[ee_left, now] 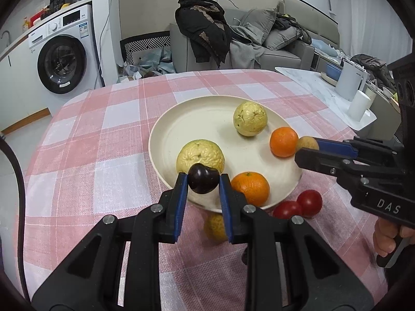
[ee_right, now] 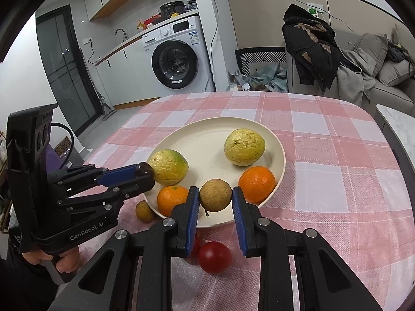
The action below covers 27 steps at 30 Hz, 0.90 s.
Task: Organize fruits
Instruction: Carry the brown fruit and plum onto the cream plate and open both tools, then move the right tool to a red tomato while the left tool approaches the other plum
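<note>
Over the pink checked tablecloth [ee_left: 103, 134], the left gripper [ee_left: 203, 181] is clamped on a dark cherry [ee_left: 203, 178], pinched between its blue pads right at the tips and held above the near rim of the cream plate [ee_left: 166, 129], in front of a wrinkled yellow-green guava [ee_left: 199, 155]. The right gripper [ee_right: 215, 199] is closed on a brown longan [ee_right: 215, 195], also at the fingertips, over the plate's near edge between two oranges [ee_right: 171, 199] [ee_right: 256, 184]. A second guava [ee_right: 245, 146] sits farther back on the plate. Off the plate, on the cloth, lie two red tomatoes [ee_left: 310, 202] below the right gripper and another longan [ee_right: 144, 211] beside the rim, under the left gripper.
</note>
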Tool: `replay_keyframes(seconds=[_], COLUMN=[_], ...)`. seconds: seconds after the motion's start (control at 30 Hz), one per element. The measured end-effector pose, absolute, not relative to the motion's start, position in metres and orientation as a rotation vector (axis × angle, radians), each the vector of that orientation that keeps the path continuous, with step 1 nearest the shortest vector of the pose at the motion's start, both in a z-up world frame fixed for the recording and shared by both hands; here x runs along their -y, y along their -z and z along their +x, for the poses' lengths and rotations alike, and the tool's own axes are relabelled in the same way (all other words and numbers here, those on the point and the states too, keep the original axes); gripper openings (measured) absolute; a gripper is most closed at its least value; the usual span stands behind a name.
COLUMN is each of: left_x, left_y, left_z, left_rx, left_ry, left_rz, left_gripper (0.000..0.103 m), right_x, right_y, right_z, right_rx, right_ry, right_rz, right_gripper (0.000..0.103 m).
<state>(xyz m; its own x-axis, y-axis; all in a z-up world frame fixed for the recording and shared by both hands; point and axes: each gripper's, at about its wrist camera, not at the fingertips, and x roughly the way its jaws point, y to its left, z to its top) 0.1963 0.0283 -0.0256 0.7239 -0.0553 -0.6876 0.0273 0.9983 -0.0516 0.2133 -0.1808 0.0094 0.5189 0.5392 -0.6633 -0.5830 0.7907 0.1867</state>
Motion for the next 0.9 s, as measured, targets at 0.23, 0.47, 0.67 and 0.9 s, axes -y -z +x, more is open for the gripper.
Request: replay_keyframes(seconds=[0.23,0.47,0.67,0.9], left_x=[-0.026,-0.026,-0.023,-0.033], left_y=[0.027,0.036,0.033,0.019], left_z=[0.209,0.213,0.208,0.187], left_rx=[-0.759,-0.776,-0.763,-0.723], left_ry=[0.044,0.047,0.029,-0.007], left_rz=[-0.033,-0.046,-0.022,-0.048], left_gripper=[0.022,0.022,0.022,0.064], right_x=[0.180,0.178,0.181,0.199], right_y=[-0.005,0.001,-0.002,-0.014], right_z=[0.222,0.225,0.222,0.216], right_rx=[-0.778,-0.791,-0.776,-0.757], right_ry=[-0.657,-0.650,-0.659,-0.632], right_rz=[-0.024,-0.034,-0.030,-0.013], right_gripper=[0.027,0.027,0.043,0.089])
